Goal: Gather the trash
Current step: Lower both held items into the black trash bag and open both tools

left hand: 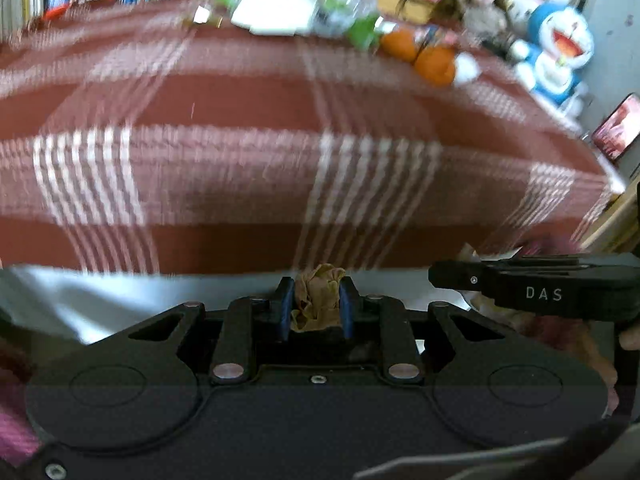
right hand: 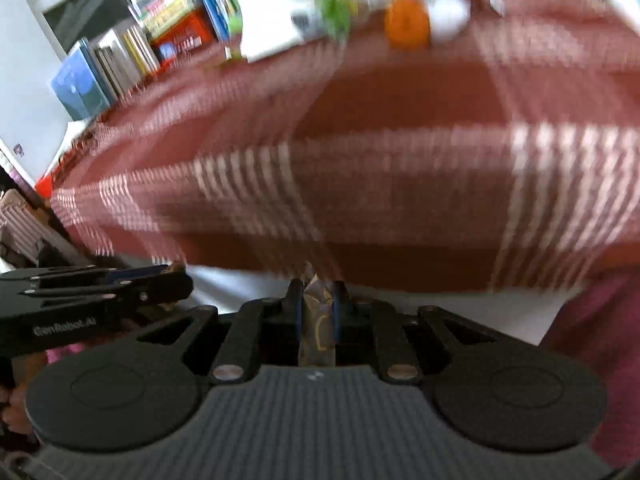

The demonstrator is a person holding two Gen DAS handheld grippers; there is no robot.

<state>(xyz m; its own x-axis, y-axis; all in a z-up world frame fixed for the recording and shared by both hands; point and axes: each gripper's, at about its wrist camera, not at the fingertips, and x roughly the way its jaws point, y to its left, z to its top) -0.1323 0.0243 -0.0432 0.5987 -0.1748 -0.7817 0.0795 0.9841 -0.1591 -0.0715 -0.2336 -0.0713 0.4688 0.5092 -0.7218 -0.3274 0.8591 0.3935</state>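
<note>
In the left wrist view my left gripper [left hand: 317, 300] is shut on a crumpled brown paper scrap [left hand: 316, 300], which bulges up between the blue pads. My right gripper [right hand: 317, 304] is shut on a dark crinkled wrapper [right hand: 318, 320] held upright between its fingers. Both grippers hover at the near edge of a table under a red and white checked cloth [left hand: 240, 100]. Each gripper shows side-on in the other's view: the right one [left hand: 444, 274] at the right edge, the left one [right hand: 176, 276] at the left edge. Both frames are blurred by motion.
At the table's far side stand two oranges [left hand: 434, 64], a white box [left hand: 276, 4], a clear jar [left hand: 346, 10] with green items, books [right hand: 120, 52] and plush toys [left hand: 556, 52]. A phone [left hand: 618, 128] lies at the right corner.
</note>
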